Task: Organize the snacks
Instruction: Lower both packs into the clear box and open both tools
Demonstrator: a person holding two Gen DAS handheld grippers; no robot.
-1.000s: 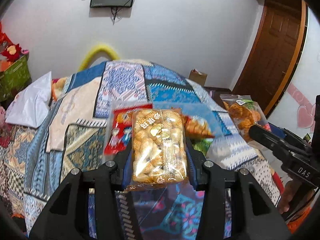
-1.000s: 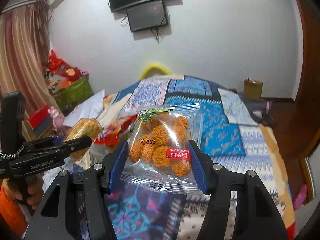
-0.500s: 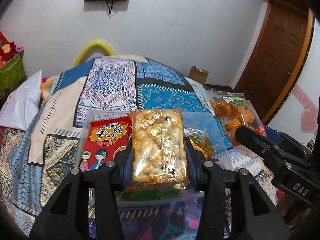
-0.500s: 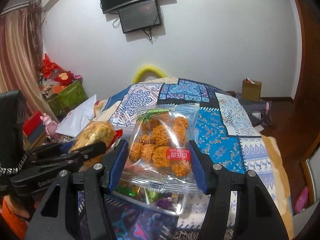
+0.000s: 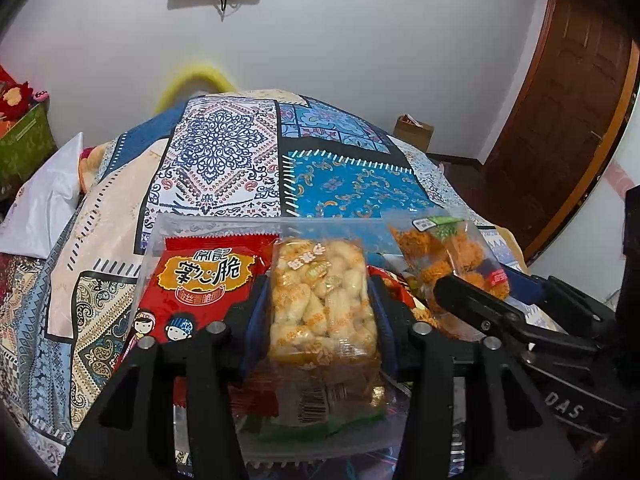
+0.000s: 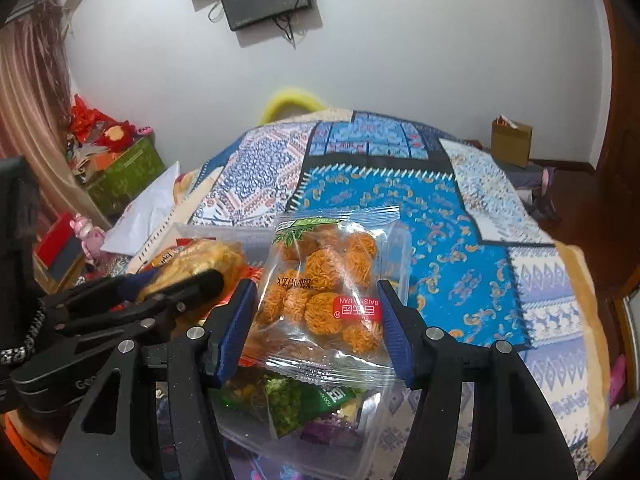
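While both wrist views look down over the same clear plastic bin (image 5: 224,226) on the patchwork bedspread (image 5: 224,152), each shows its own packet best. From the left wrist, the left gripper (image 5: 320,300) has a packet of pale puffed snacks (image 5: 320,300) upright between its blue pads; its jaws are opening, and the pads look just at the packet's sides. That view alone shows the red packet (image 5: 200,288) with cartoon faces lying in the bin's left part, and a brown door (image 5: 560,112) to the right. It catches the right gripper (image 5: 472,296) only side-on, with the bag of orange noodle balls (image 5: 452,256) in it.

From the right wrist, the right gripper (image 6: 316,320) is clamped on that bag of orange noodle balls (image 6: 328,280), held above the bin's right end. Only here can a green packet (image 6: 296,400) be seen in the bin under the bag, along with a curtain (image 6: 28,120) and green box (image 6: 128,172) at the left. The left gripper (image 6: 180,280) shows side-on there
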